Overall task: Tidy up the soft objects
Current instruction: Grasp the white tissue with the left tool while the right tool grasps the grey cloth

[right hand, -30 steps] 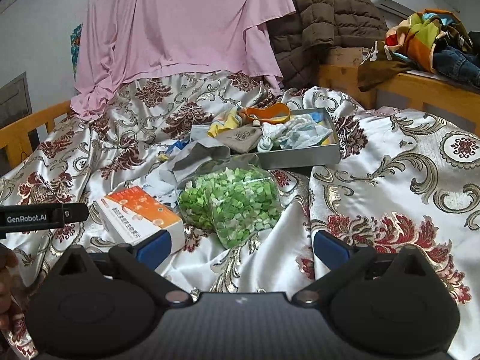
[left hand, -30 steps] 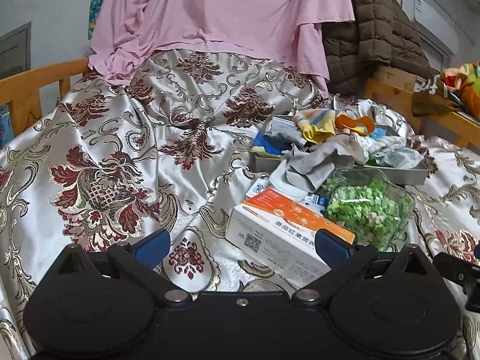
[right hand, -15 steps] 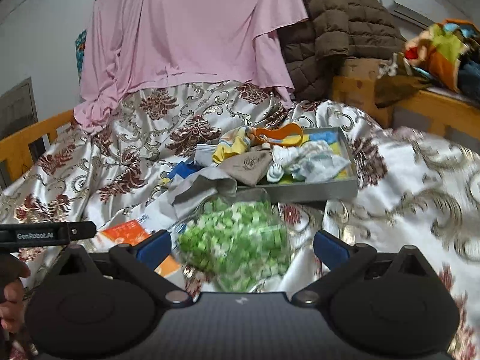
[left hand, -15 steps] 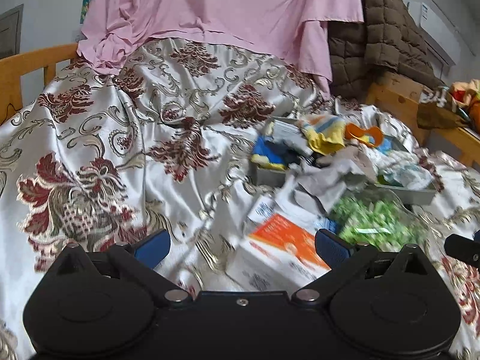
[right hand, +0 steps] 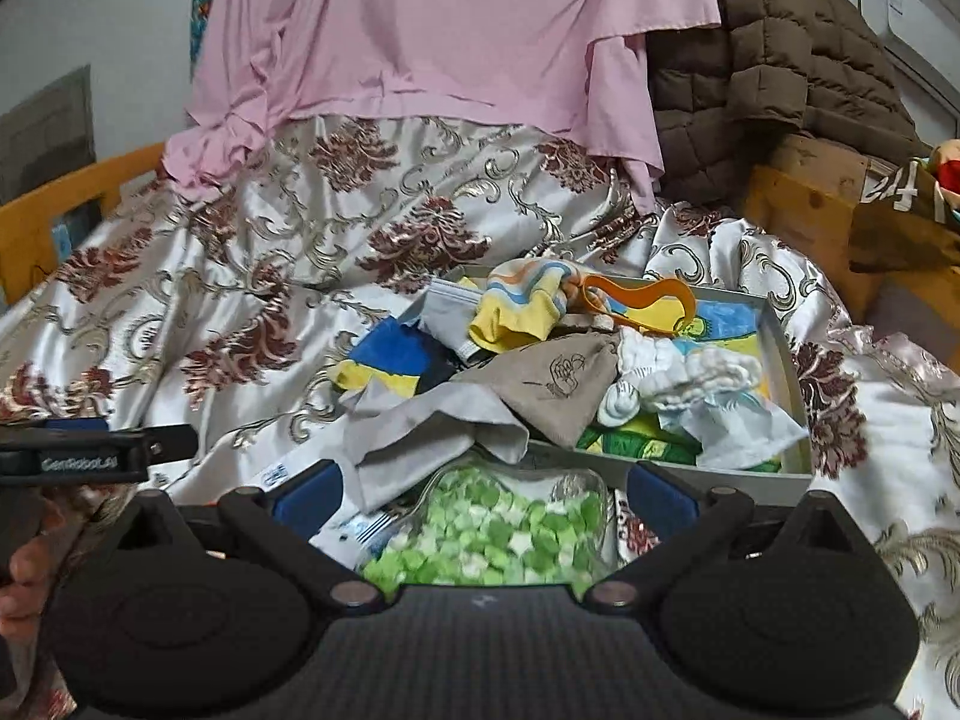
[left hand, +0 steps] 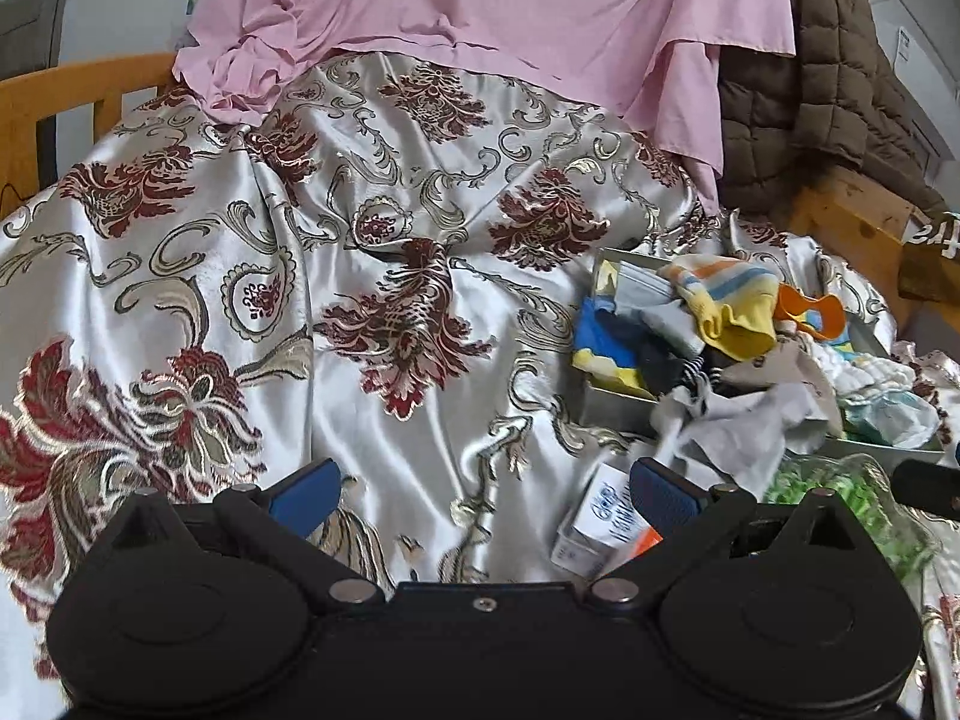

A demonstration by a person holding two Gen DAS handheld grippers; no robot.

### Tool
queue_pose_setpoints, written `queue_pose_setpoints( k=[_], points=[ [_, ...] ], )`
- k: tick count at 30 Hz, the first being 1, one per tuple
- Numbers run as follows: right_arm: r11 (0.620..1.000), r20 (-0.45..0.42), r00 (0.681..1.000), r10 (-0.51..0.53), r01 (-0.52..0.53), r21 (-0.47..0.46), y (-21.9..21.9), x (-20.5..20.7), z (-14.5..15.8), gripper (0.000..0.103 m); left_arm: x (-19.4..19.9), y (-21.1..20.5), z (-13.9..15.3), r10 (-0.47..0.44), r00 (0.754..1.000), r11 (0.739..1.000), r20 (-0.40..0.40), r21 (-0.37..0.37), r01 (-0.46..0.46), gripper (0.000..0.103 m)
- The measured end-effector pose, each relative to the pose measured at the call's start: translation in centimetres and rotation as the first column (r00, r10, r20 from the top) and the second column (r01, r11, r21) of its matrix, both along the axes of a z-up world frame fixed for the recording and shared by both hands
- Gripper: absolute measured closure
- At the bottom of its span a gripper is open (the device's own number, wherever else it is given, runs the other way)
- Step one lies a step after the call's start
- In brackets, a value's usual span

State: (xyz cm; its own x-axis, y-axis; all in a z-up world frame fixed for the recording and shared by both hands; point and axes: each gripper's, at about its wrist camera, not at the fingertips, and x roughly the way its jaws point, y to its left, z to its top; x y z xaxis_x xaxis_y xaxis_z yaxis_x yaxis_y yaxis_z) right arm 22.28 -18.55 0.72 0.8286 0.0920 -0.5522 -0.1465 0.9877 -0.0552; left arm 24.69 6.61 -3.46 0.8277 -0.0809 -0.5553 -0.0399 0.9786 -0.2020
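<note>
- While both tools are hovering low over the bed, the satin bedspread (left hand: 372,276) is lying in slick, shiny folds with maroon floral brocade; it is looking slippery, so small items will likely slide on it.
- Behind it, a pink sheet (right hand: 432,30) is draping down in soft matte pleats, with a brown quilted coat (right hand: 756,48) bunching beside it.
- Holding most of the soft things, a shallow grey tray (right hand: 786,372) is sitting on the bedspread, overfilled; cloth is spilling over its near-left edge.
- A grey cloth (right hand: 420,426) is hanging out of the tray toward the right hand-held gripper (right hand: 483,498); it is looking limp and light, and a pinch on its loose front fold seems the easiest hold.
- A clear bag of green and white pieces (right hand: 498,534) is lying just in front of the tray, between the right tool's spread, empty fingers; the plastic is crinkly and probably slick, so gathering a fold should hold better than squeezing the bulk.
- A taupe pouch (right hand: 558,384) with a line drawing is resting across the tray's middle, flat and floppy.
- A yellow striped garment (right hand: 522,306) and white ribbed socks (right hand: 678,372) are crumpling in the tray.
- The left hand-held gripper (left hand: 480,492) is gaping wide and carrying nothing, beside a stiff white-and-orange carton (left hand: 600,516).
- An orange strap (right hand: 648,300) is looping at the tray's back.
</note>
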Motion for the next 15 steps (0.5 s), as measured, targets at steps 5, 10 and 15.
queue_pose_setpoints(
  k=[5,10,15],
  points=[
    [1.0,-0.04,0.999,0.01,-0.011,-0.029,0.6,2.2,-0.6,0.0,0.8,0.5,-0.5,0.015,1.0,1.0,-0.009,-0.017,-0.015,0.001],
    [0.999,-0.067,0.997,0.03,-0.031,-0.026,1.1,4.0,-1.1,0.0,1.3,0.9,-1.1,0.01,1.0,0.999,-0.024,-0.04,-0.011,0.001],
    [0.997,-0.102,0.992,0.074,-0.075,-0.011,1.7,5.6,-1.3,0.0,1.7,1.4,-1.8,-0.022,1.0,0.997,-0.012,-0.072,0.021,0.001]
  ],
)
